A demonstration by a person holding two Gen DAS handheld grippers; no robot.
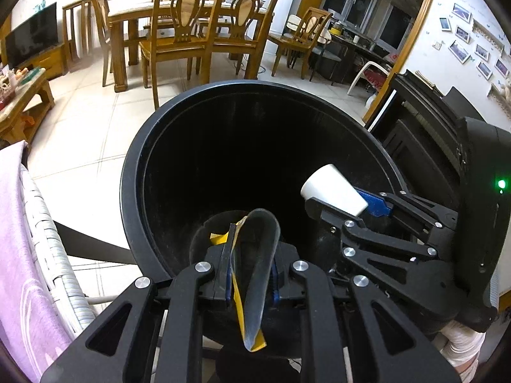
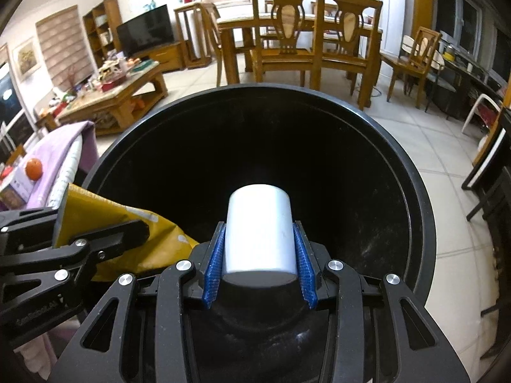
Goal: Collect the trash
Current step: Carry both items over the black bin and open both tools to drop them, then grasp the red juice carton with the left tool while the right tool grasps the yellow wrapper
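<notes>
Cup (image 2: 259, 228): plain white paper, no print, lying sideways between the blue pads (image 2: 213, 263) of the right gripper (image 2: 259, 255), jaws closed on its sides. It hangs over the open mouth of the bin (image 2: 424, 223), near side. In the left view the cup (image 1: 333, 190) shows as a tapered cone pointing left over the bin (image 1: 131, 191), with the right gripper (image 1: 338, 202) coming in from the right.

Wrapper (image 1: 255, 265): flat plastic strip, yellow one side, grey the other, bent into a loop. Left gripper (image 1: 250, 274) jaws nearly shut, pinching it, also over the bin's near edge. From the right view the wrapper (image 2: 127, 233) reads as a crumpled yellow sheet with white marks; the left gripper (image 2: 95, 242) covers part of it.

Bin is black, round, interior too dark to see bottom or contents. Wrapper print unreadable. Cup opening not visible in the right view. Floor (image 1: 80, 159) is pale tile.
</notes>
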